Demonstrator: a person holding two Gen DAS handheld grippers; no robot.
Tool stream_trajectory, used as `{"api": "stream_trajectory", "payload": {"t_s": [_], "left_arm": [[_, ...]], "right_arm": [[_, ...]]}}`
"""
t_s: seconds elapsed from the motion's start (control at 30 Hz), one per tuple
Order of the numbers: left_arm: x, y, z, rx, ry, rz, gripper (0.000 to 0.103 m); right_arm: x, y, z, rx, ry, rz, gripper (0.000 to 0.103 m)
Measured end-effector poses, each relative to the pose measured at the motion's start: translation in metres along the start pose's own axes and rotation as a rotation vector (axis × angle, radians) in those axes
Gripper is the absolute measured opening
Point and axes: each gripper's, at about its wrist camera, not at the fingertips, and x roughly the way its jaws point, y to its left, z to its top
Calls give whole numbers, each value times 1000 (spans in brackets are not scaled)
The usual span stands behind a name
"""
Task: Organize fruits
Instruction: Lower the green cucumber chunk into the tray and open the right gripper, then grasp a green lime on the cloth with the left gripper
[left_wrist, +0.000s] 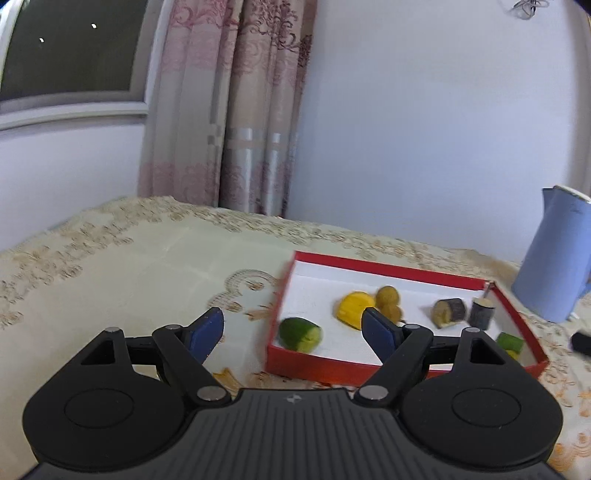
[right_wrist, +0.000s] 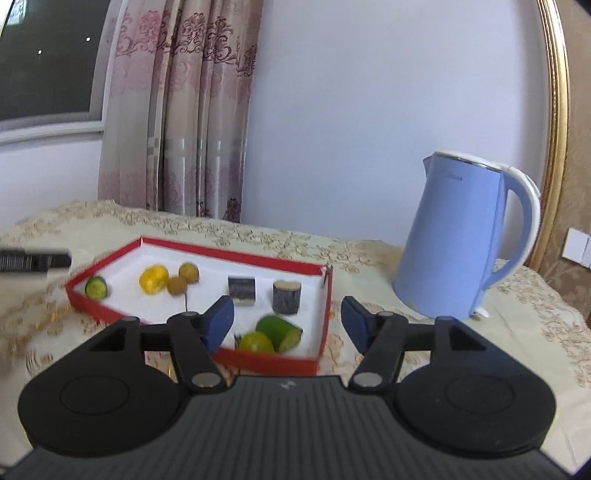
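Fruits lie inside the red box on the lace tablecloth. A green piece and a yellow-green one sit touching in its near corner. A cut green fruit, a yellow one and two brownish balls lie toward ten o'clock. Two dark cylinders stand mid-box, perhaps fruit sections; blur hides which.

The right gripper is released and empty, its jaws bracketing the near-corner pair without touching. The left gripper is likewise spread and empty, with the cut green fruit between its pads, untouched.

To do this well, I would clear the box wall before closing on anything and avoid the blue kettle at two o'clock.
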Motion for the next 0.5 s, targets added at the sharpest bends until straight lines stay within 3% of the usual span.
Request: {"api": "stream_trajectory", "payload": {"t_s": [0.23,0.37,0.5], "left_arm": [[-16,-55,-21,252,94,-231,82],[-21,-84,-38,409,91,-266,82],[-23,-95,-46,479,87,-297,82]], "right_arm": [[7,-18,-14,129,5,80,62],[12,-20,-22,142,17,82,62],[6,-19,-22,126,-11,81,64]]}}
